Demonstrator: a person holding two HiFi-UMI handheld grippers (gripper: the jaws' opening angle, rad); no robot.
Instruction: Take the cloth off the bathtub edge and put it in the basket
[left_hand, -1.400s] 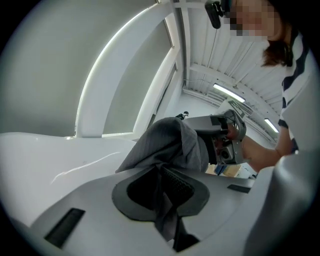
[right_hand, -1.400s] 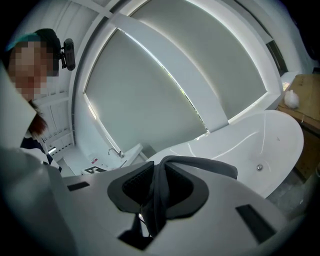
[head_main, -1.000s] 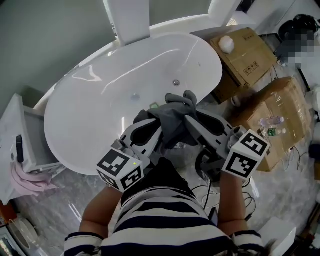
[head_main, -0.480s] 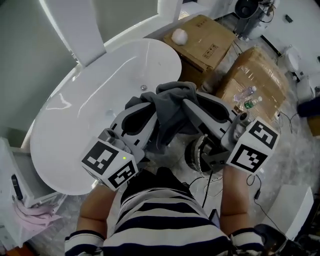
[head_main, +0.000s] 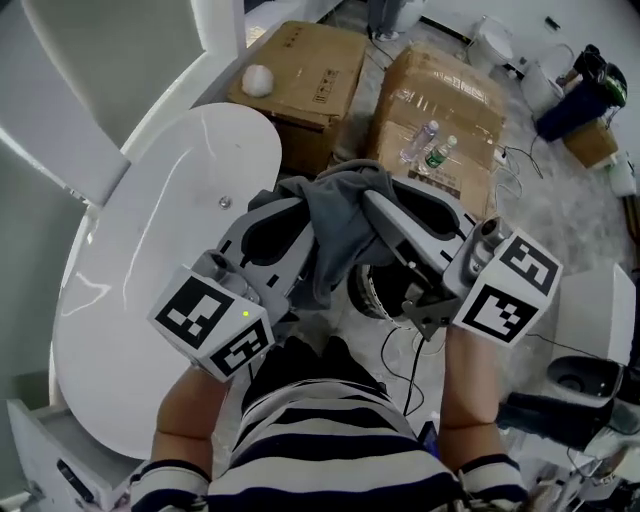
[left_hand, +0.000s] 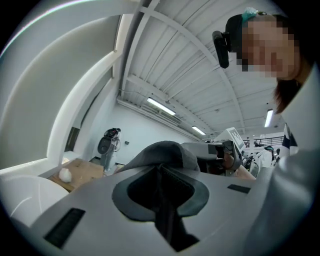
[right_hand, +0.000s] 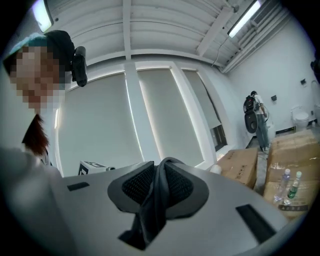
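Left gripper (head_main: 292, 212): jaws pinched a fold of the grey cloth (head_main: 338, 235). Right gripper (head_main: 378, 205): jaws likewise clamped on a bunched fold of it. The cloth hung gathered between the two grippers, clear of the white bathtub (head_main: 150, 260), just beside its rim and near the cardboard boxes (head_main: 455, 95).

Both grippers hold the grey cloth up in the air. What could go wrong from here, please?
The cloth hangs loose below the left gripper and right gripper; its tail might catch the cables on the floor. The bottles on the cardboard box stand close ahead, so a wide swing could knock them.
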